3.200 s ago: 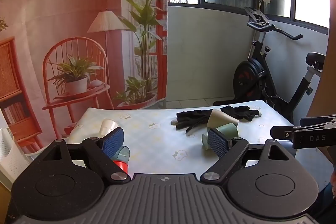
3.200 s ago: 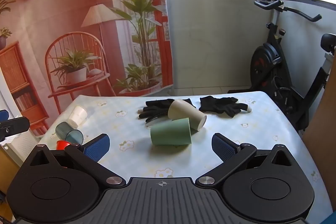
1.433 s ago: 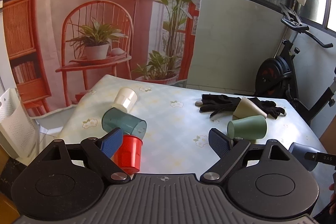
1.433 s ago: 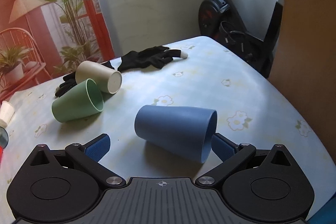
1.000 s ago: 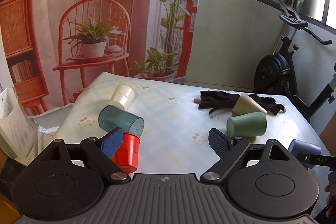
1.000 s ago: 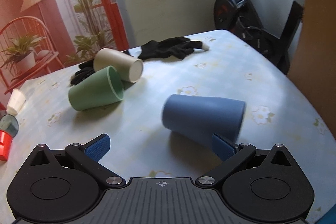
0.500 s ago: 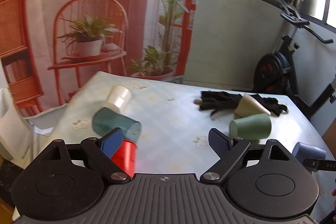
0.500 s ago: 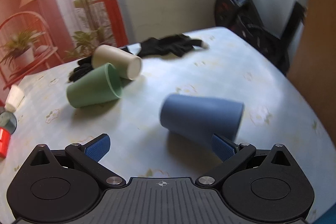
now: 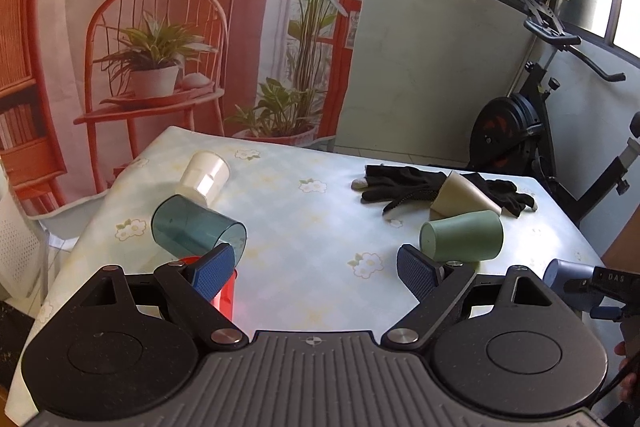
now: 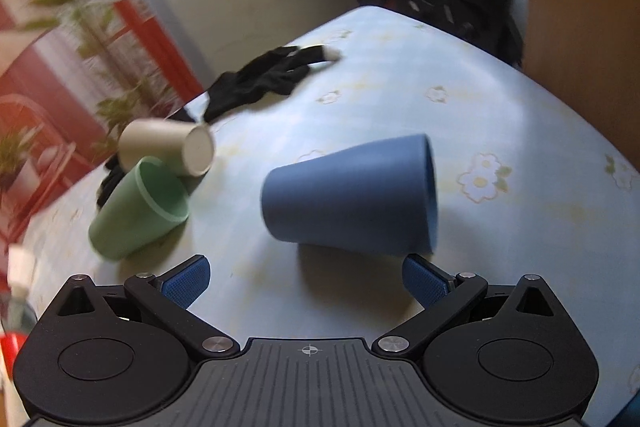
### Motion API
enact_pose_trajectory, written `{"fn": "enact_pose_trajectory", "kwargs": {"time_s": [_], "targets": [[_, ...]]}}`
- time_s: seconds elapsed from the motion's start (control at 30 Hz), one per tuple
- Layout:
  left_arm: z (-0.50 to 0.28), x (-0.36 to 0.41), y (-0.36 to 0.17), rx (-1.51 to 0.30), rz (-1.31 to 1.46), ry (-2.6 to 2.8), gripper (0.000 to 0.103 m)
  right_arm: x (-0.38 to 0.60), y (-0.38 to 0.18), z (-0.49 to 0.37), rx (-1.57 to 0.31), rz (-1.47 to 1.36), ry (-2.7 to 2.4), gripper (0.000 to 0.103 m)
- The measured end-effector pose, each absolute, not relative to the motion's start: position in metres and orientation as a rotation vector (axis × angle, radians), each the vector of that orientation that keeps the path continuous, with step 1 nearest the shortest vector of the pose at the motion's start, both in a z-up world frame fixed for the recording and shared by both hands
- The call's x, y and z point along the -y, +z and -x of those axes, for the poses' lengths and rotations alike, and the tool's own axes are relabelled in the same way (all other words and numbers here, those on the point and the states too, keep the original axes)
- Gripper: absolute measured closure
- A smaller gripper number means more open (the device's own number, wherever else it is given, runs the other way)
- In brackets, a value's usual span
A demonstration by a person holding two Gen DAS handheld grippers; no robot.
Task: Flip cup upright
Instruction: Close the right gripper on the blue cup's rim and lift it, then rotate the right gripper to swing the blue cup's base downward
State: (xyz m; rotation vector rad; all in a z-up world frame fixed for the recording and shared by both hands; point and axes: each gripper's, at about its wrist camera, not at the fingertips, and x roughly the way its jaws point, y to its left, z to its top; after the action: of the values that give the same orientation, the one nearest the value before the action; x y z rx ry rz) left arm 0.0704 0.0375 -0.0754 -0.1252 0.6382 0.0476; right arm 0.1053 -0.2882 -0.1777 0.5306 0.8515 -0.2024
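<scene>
A blue cup (image 10: 352, 197) lies on its side on the flowered table (image 10: 500, 115), mouth to the right. My right gripper (image 10: 306, 277) is open and empty just in front of it, the cup's rim close to the right finger. The blue cup also shows at the right edge of the left wrist view (image 9: 566, 277). My left gripper (image 9: 316, 269) is open and empty above the table's near left part. A red cup (image 9: 222, 293) sits by its left finger, partly hidden. A teal see-through cup (image 9: 198, 229) lies behind that.
A green cup (image 10: 138, 211) and a beige cup (image 10: 168, 145) lie on their sides to the left. Black gloves (image 10: 264, 83) lie behind them. A white cup (image 9: 204, 177) lies at the far left. An exercise bike (image 9: 532, 131) stands beyond the table's right edge.
My right gripper has moved to the blue cup and now tilts down over it, with the view blurred by motion. My left gripper has drifted slightly and stays open.
</scene>
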Motion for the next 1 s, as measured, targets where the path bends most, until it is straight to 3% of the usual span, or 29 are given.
{"fn": "enact_pose_trajectory", "kwargs": {"time_s": [0.27, 0.5, 0.73, 1.0], "targets": [[-0.077, -0.028, -0.077, -0.630, 0.132, 0.012, 0.013, 0.313, -0.175, -0.122, -0.815, -0.613, -0.331, 0.001], [-0.079, -0.016, -0.076, -0.604, 0.124, -0.029, 0.013, 0.268, -0.161, -0.145, -0.751, -0.282, -0.450, 0.001], [-0.082, -0.016, -0.077, -0.590, 0.162, -0.055, 0.013, 0.297, -0.153, -0.131, -0.696, -0.839, -0.580, 0.001], [-0.098, -0.006, -0.087, -0.557, 0.161, -0.093, 0.013, 0.318, -0.156, -0.163, -0.798, -1.068, -0.687, 0.015]]}}
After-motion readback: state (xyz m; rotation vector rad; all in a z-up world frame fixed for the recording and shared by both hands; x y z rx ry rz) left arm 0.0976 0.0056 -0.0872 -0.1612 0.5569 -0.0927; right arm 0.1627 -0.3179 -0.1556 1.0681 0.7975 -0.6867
